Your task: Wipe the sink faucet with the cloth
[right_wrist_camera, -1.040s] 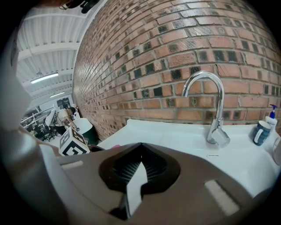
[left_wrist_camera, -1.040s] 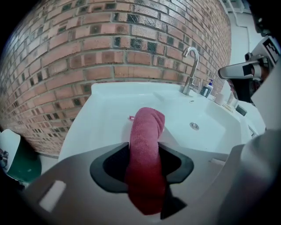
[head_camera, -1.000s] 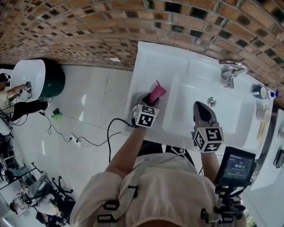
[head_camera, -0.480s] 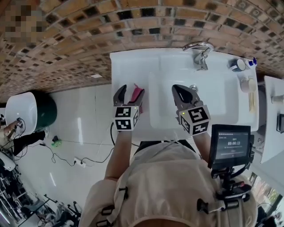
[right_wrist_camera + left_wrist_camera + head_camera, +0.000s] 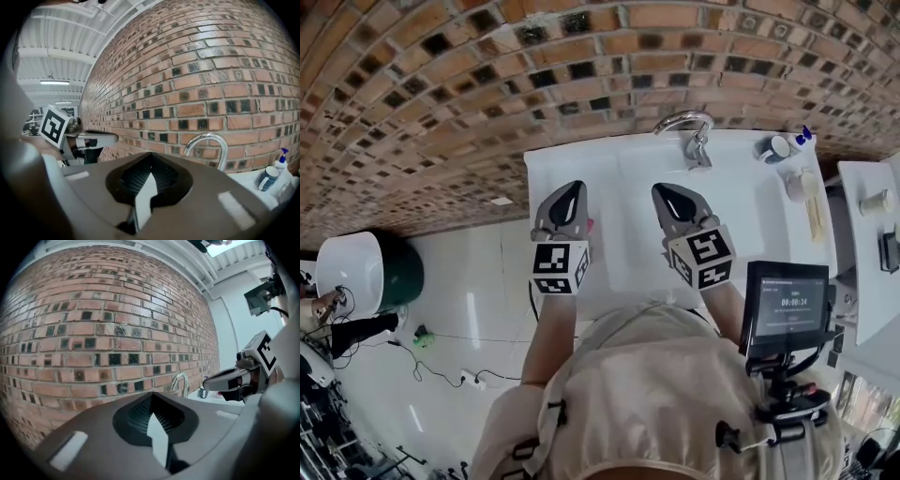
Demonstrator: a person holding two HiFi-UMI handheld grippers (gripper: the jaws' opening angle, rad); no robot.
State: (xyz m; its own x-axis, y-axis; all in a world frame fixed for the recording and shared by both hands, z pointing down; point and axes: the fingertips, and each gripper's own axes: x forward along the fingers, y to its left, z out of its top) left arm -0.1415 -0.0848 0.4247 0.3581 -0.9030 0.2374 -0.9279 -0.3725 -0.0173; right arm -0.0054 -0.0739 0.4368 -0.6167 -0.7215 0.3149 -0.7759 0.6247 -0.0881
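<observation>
1 left gripper [image 5: 570, 192], mine: held over the left part of the sink [image 5: 750, 220], pointing toward the brick wall [image 5: 441, 103]. Its jaws have just closed, pads together, with nothing between them. 1 right gripper [image 5: 667, 192], mine: held over the basin beside the left one, pointing the same way, jaws pressed together and empty. 1 cloth [image 5: 591, 225], pink: lies on the sink top near its left edge, mostly hidden by my left gripper, with only a sliver showing at that gripper's right side; neither gripper has hold of it. 1 faucet [image 5: 689, 131], chrome with a curved spout: stands at the middle of the sink's back edge, close to the wall and well apart from both grippers. 1 mug [image 5: 779, 147] and 1 blue-topped bottle [image 5: 803, 137]: at the sink top's back right corner. 1 small screen [image 5: 785, 307]: on the rig at my right side.
</observation>
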